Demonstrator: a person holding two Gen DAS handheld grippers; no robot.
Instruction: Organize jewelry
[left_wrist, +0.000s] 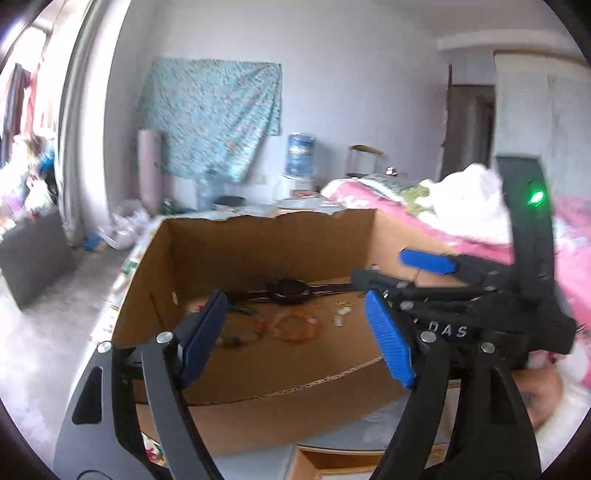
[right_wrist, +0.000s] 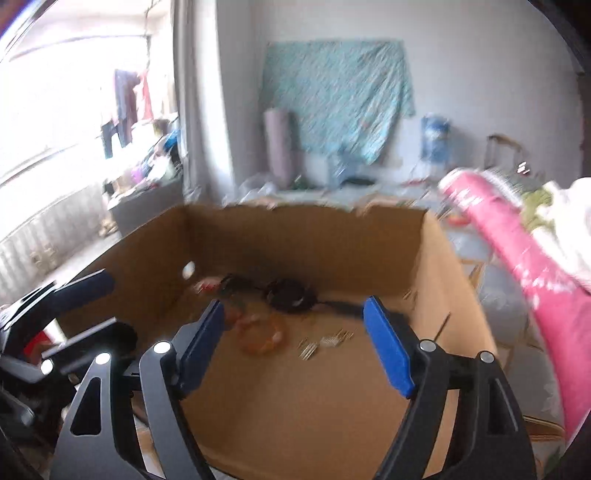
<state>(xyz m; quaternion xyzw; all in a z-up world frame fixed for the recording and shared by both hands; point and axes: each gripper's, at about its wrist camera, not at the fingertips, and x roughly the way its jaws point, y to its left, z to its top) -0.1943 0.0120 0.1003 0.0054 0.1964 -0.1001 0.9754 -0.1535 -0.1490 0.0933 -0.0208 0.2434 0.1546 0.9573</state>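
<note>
Both grippers, left gripper (left_wrist: 295, 332) and right gripper (right_wrist: 295, 343), have jaws wide apart, holding nothing. An orange bracelet (right_wrist: 260, 334) and black watch (right_wrist: 290, 291) lie in the cardboard box (right_wrist: 314, 236).

Room behind the work area

A teal patterned cloth (left_wrist: 210, 114) is hung on the white wall, with a rolled mat (left_wrist: 149, 168) stood beside it and a blue water bottle (left_wrist: 301, 153) set on a dispenser. A pink blanket (left_wrist: 476, 225) is spread over the bed; clothes (right_wrist: 125, 103) are hung by the window.
</note>
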